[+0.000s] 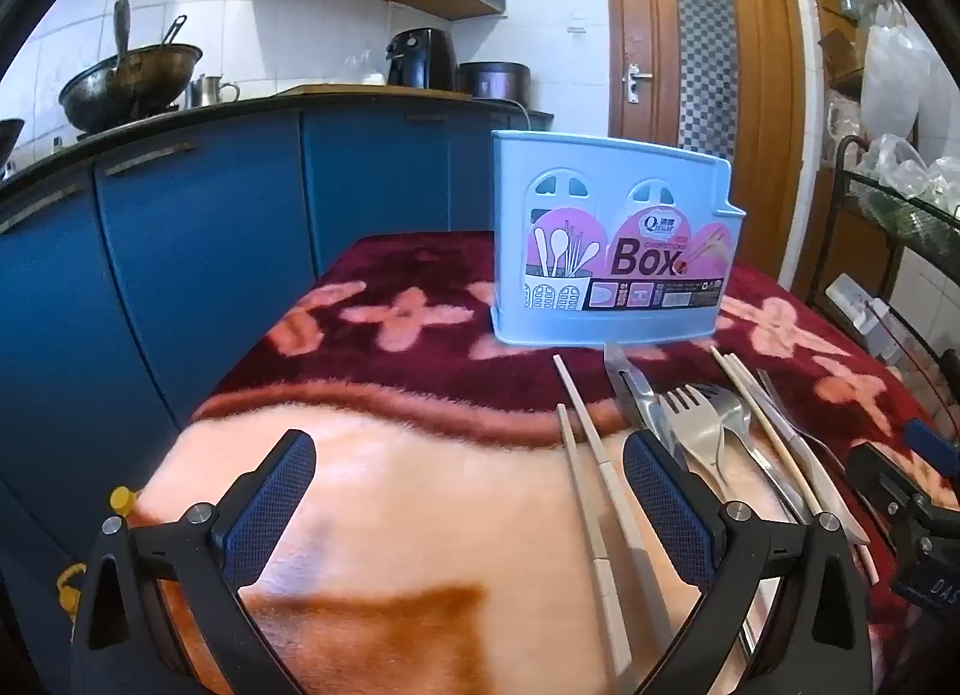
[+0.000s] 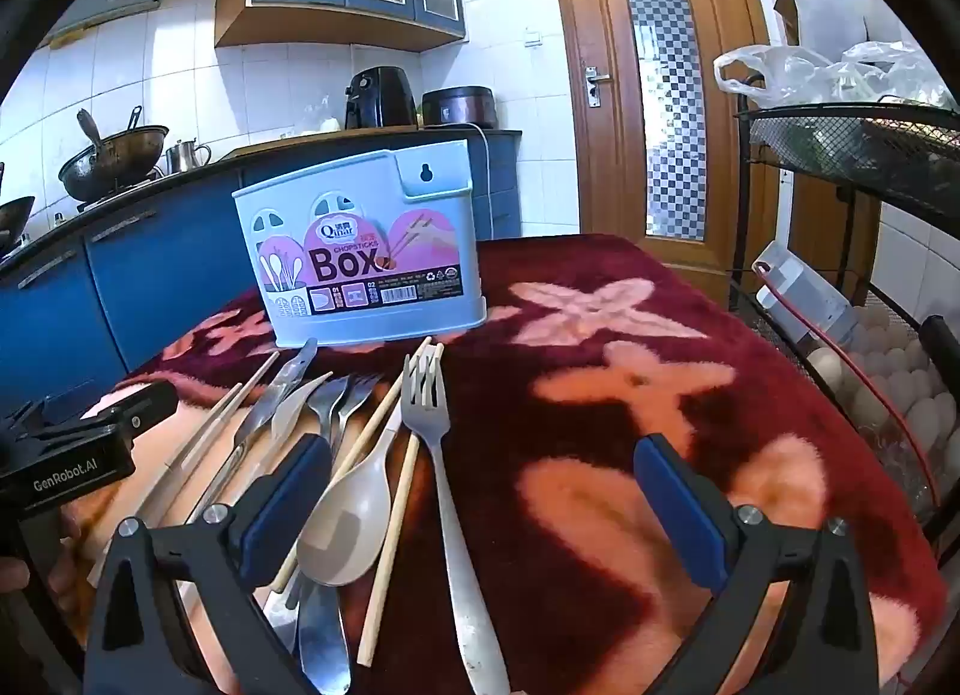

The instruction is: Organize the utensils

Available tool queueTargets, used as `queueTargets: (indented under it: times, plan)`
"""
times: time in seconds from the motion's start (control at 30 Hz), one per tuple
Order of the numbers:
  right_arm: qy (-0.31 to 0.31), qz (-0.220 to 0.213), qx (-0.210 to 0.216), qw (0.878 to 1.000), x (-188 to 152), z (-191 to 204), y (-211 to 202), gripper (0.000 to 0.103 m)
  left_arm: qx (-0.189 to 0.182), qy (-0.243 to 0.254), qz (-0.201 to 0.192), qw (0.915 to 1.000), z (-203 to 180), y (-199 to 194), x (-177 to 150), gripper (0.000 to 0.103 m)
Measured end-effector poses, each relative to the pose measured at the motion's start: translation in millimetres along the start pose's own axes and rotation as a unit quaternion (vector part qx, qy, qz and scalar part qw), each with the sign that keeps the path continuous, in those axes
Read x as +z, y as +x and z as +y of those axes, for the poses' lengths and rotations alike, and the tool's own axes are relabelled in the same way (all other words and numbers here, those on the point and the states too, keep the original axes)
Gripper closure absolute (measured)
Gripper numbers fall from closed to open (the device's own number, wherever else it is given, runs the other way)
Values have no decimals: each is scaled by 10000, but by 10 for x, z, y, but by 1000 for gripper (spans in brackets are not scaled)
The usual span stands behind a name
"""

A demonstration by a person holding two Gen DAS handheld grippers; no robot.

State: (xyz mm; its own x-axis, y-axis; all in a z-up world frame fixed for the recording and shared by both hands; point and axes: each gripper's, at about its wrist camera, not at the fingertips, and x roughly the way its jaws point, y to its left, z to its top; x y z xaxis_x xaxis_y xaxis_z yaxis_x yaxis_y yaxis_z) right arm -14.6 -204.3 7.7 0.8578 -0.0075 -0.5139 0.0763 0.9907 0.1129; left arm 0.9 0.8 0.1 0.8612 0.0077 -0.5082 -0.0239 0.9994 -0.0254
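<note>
Pale blue plastic, the utensil box (image 2: 366,251) stands upright on the far part of a dark red flowered blanket (image 2: 630,335). Just in front of it the utensils lie loose in a heap: a fork (image 2: 447,491), a beige spoon (image 2: 351,521), wooden chopsticks (image 2: 396,509), a pair of pale chopsticks (image 1: 591,455), and what may be a knife (image 1: 630,383) among overlapping steel handles. The left gripper (image 1: 468,491) hovers spread wide over bare blanket, grasping nothing. The right gripper (image 2: 483,497) is likewise spread wide, its fingers either side of the fork without touching it.
</note>
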Motion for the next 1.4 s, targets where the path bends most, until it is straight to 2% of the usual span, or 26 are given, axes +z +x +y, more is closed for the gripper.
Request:
queueTargets:
  times: [0.1,0.13,1.4]
  plan:
    - [-3,2,6,10000,0,1,2,0,11,10,33,10000,39,18,13,1]
    - [2,3,5,10000,1,-1,4,0,54,144,-68,9999,-42,-29,20,1]
    - [-21,-46,-5,10000,4,1,12,0,49,133,-98,9999,-47,-34,-16,1]
